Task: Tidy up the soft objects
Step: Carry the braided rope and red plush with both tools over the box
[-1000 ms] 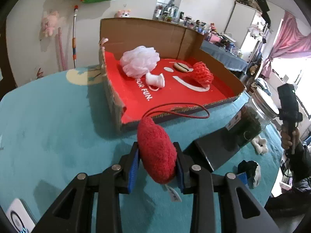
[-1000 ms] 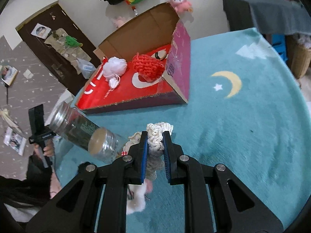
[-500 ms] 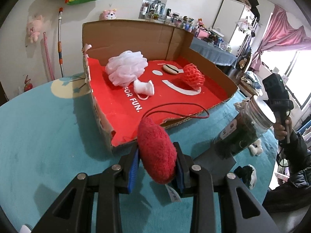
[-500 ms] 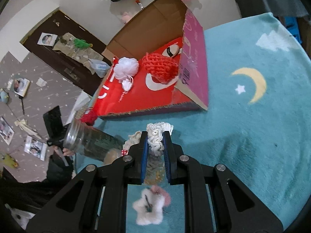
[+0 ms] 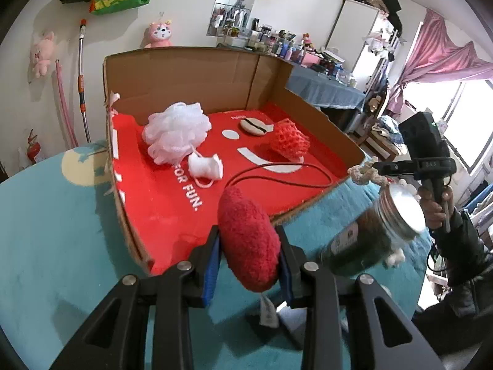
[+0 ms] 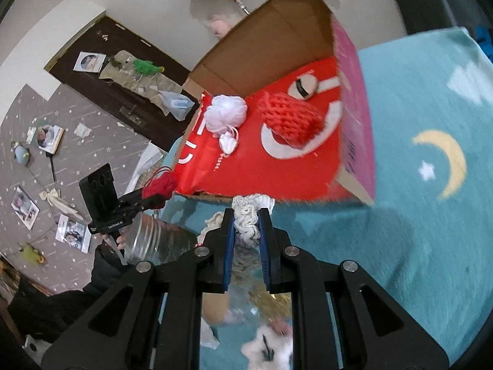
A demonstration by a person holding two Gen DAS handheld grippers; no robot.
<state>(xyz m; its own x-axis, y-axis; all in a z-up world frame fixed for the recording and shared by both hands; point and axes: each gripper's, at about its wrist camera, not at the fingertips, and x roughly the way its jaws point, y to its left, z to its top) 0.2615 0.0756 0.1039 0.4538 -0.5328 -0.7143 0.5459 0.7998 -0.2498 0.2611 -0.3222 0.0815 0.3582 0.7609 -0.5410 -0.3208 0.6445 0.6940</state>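
**A:** Teal plush with a moon and star covers the worktop [image 5: 55, 215], and the cardboard box [image 5: 191, 64] sits on it at twelve o'clock from my left gripper [image 5: 249, 259]. What do I hold?

**B:** My left fingers [image 5: 211, 265] are clamped on the red fuzzy pouch [image 5: 249, 240], its dark cord [image 5: 277, 182] looping ahead over the red box floor. My right gripper [image 6: 246, 231] has its fingers pressed together on a cream knitted piece [image 6: 249, 215]; more of it hangs below, blurred. Both loads are off the worktop, just short of the box's open front edge.

**A:** What's already in there?

**B:** A white mesh puff [image 5: 175, 135] at eleven o'clock, a small white bundle [image 5: 205, 166] beside it, and a red knitted ball [image 5: 289, 141] at one o'clock. The bare red patch near the front, around the lettering, looks like the spot for the pouch.

**A:** How do I place well?

**B:** I'd carry the pouch over the low front lip before I part the fingers, and lower it until it touches, since it's squashy and may spring and roll when freed. I'd keep the cord from snagging the torn cardboard edge. On the right, the glass jar [image 5: 372, 234] lies near my path at three o'clock from the left gripper; I'd lift the knit clear of it so the dangling part doesn't drag it. One hand at a time seems safer.
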